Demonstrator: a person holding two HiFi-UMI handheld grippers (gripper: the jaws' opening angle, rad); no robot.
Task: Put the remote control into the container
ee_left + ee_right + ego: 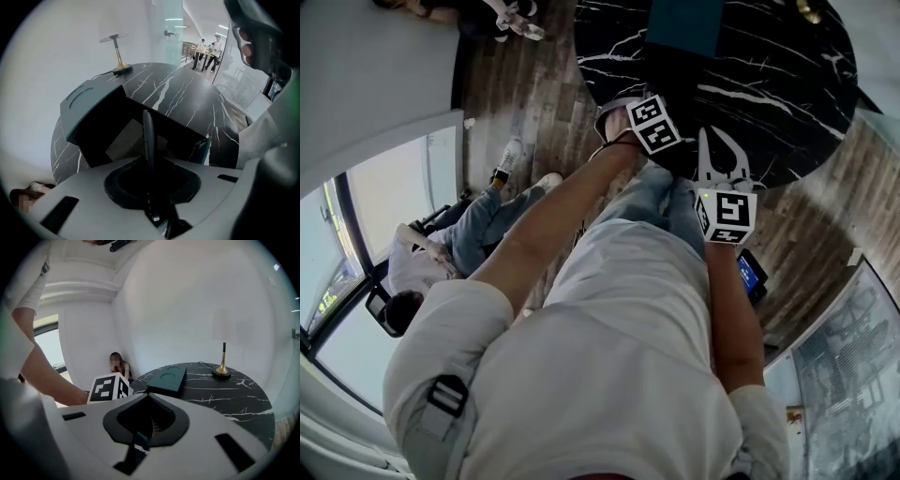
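From above, the black marble table (769, 84) fills the top of the head view, with the teal container (682, 23) sitting at its far side. Both arms reach out towards it. The left gripper (649, 127) is up at the table's near edge. The right gripper (720, 159) hangs just beside it, a little closer to the body, white prongs pointing at the marble. The remote can't be made out from up here.

On to the left gripper view, and there it is. The remote control (148, 136) stands edge-on, thin and dark, with the left gripper's jaws clamped on its lower end. It rises straight in front of the container's (89, 105) dark open side, which faces the gripper with a pale sheet lying inside. Whether the remote's tip has crossed into that opening, I can't tell. A gold-stemmed lamp (118, 54) stands on the table behind the container.

Right gripper view now: the jaws are pressed together, nothing between them. Beyond them the container (168, 378) rests on the marble. The lamp (222, 357) is well apart to its right, and the left gripper's marker cube (108, 387) is near on the left. A seated person (117, 366) is over by the wall.
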